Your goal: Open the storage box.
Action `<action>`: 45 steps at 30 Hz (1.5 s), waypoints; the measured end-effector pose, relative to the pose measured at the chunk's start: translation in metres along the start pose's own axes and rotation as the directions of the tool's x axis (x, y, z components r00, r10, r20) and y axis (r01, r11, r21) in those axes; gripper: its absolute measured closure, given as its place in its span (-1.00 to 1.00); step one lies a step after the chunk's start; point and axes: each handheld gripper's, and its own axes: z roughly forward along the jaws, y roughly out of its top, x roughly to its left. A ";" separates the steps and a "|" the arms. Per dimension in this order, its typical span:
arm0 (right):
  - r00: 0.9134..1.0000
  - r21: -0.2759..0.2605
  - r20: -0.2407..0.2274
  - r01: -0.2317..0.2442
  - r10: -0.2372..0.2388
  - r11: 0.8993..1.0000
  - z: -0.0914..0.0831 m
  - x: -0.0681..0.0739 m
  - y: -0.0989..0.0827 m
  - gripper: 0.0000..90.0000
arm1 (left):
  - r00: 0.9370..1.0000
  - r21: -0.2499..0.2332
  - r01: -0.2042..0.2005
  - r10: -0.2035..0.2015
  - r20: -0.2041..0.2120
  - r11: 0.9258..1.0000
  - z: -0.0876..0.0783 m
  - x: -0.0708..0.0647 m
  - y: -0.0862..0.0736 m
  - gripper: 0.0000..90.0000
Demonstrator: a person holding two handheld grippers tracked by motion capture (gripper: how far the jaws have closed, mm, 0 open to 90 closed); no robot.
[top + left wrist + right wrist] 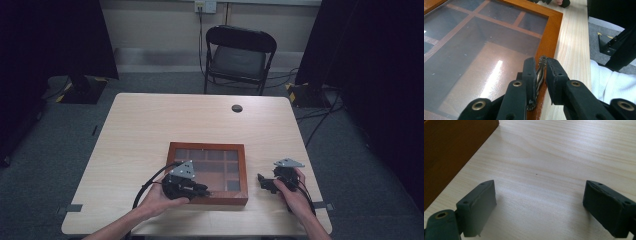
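We note black jaws with brass-ringed screw holes on the left gripper [541,72], grey three-cornered plates, trailing black cables, white sleeve [609,82].

In the left gripper view, the glass-lidded wooden box [551,32] is cut off at the 9 and 12 o'clock edges, and the lower end of its metal handle [539,75] is covered by the left tongs [541,71], whose pads are closed against it. From the high view, the handle is hidden beneath the left tongs [200,189] at 6 o'clock on the box [207,146], and the compartments under the glass are too dim to be made out. In the right gripper view, the box's side [451,150] is cropped at 10 o'clock and the right tongs [539,205] are cut at the lower edge.
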 end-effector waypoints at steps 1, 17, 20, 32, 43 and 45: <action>1.000 0.000 0.000 0.002 -0.002 1.000 0.000 0.000 0.000 -0.76 | 1.000 -0.007 0.000 0.000 -0.012 1.000 0.001 -0.001 0.000 0.75; 1.000 0.001 0.001 0.001 -0.001 1.000 0.000 0.000 0.000 -0.76 | 1.000 0.017 0.025 -0.025 0.004 1.000 0.001 0.002 0.003 0.80; 1.000 0.001 0.001 0.001 -0.001 1.000 0.000 0.000 0.000 -0.76 | 0.999 0.023 0.037 -0.038 0.015 0.999 0.000 0.004 0.004 0.80; 1.000 0.001 0.001 0.001 -0.001 1.000 0.000 0.000 0.000 -0.76 | 0.997 -0.011 0.066 -0.066 0.034 0.998 -0.009 0.005 0.013 0.80; 1.000 0.001 0.000 0.001 -0.001 1.000 0.000 0.000 0.000 -0.76 | 0.996 -0.011 0.073 -0.073 0.048 0.997 -0.014 0.007 0.018 0.80; 1.000 0.001 -0.001 0.001 -0.001 1.000 0.000 0.000 0.000 -0.76 | 0.996 -0.011 0.072 -0.071 0.048 0.997 -0.015 0.008 0.019 0.80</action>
